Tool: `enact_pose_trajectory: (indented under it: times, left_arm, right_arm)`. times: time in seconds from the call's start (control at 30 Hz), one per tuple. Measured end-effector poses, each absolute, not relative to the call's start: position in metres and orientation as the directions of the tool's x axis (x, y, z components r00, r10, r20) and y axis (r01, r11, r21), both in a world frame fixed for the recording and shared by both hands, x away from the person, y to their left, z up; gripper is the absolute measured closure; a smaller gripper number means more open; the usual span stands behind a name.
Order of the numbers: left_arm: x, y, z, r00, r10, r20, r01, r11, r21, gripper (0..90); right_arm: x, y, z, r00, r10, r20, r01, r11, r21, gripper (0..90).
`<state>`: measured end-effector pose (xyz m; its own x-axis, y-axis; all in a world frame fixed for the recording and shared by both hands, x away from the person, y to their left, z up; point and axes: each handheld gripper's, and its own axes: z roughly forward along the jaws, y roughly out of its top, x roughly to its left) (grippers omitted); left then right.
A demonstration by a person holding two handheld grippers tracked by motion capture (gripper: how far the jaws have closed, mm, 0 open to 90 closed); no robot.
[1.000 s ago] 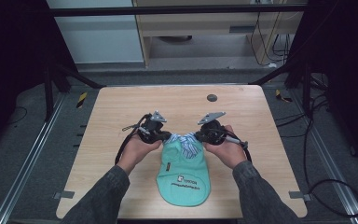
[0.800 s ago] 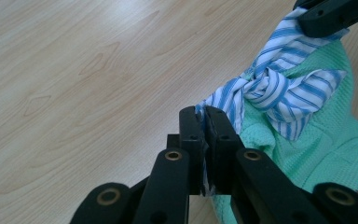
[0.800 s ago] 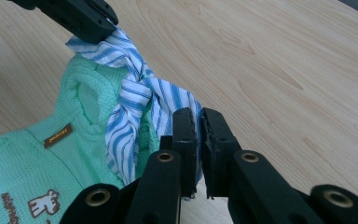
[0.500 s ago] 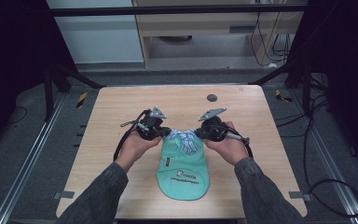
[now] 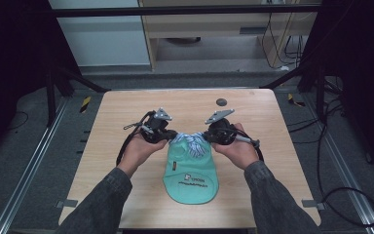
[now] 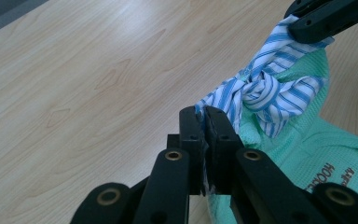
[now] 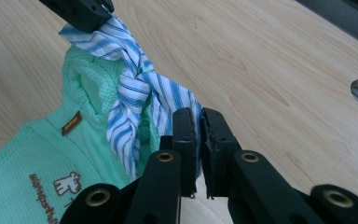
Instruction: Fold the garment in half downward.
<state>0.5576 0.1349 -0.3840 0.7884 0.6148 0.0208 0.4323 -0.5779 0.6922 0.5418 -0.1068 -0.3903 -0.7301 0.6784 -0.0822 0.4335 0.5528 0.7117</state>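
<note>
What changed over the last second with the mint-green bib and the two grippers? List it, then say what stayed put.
The mint-green waffle-cloth bib has slid a little toward the table's far edge, and its blue-and-white striped ties look drawn tighter into a knot. The left gripper and right gripper each stay shut on a tie end, nothing let go. The small dark round disc on the light wooden table has not moved.

The high view looked forward and down from above the person's side onto the whole light wooden table (image 5: pixel 126 112). Each gripper view rode close behind its own black jaws, facing the other across the table, and both shared the knotted blue-and-white striped cloth ties (image 6: pixel 261 91) of the mint-green waffle-knit bib (image 7: pixel 23 158).
</note>
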Motion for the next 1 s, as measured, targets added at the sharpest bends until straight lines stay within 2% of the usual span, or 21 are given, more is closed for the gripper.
enact_pose_trajectory:
  times: [1.0]
  left_arm:
    - [0.564, 0.133, -0.368, 0.774, 0.631, 0.057, 0.411, -0.568, 0.713, 86.4]
  right_arm:
    - [0.55, -0.105, -0.372, -0.729, 0.673, -0.128, 0.404, 0.573, 0.713, 84.7]
